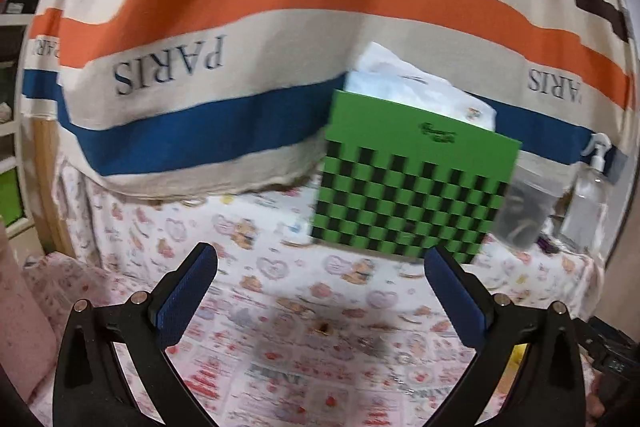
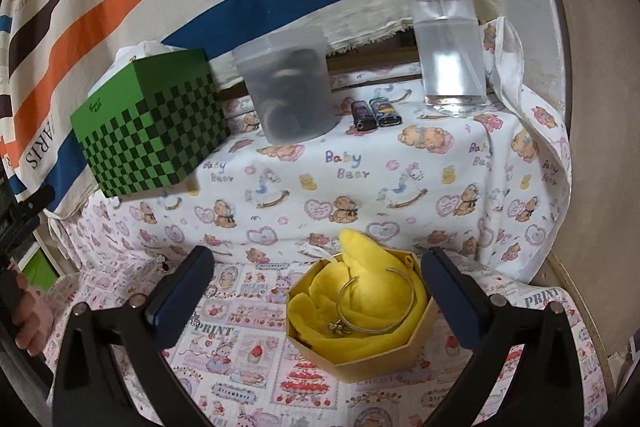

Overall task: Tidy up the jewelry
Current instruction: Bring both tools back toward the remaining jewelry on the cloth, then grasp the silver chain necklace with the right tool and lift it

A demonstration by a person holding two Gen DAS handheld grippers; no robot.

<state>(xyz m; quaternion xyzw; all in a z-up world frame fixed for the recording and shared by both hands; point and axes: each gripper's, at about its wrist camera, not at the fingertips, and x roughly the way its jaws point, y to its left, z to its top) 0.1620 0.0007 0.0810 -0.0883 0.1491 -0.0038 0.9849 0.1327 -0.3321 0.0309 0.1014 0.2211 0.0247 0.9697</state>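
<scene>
Right gripper (image 2: 318, 291) angled down, spread wide, empty, beside yellow box (image 2: 360, 339); left gripper (image 1: 320, 283) released, empty.

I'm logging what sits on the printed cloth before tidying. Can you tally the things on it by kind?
Green checkered cube box: 1
Frosted plastic tub: 1
Clear pump bottle: 1
Small lighters: 2
Yellow octagonal box with yellow cloth: 1
Silver bangle inside it: 1
Total: 7

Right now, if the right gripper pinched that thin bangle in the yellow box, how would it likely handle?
The bangle looks like thin wire, so probably light and slightly springy. Its smooth metal may slip between pads. Resting on the soft yellow cloth, it would likely sink rather than roll.
</scene>
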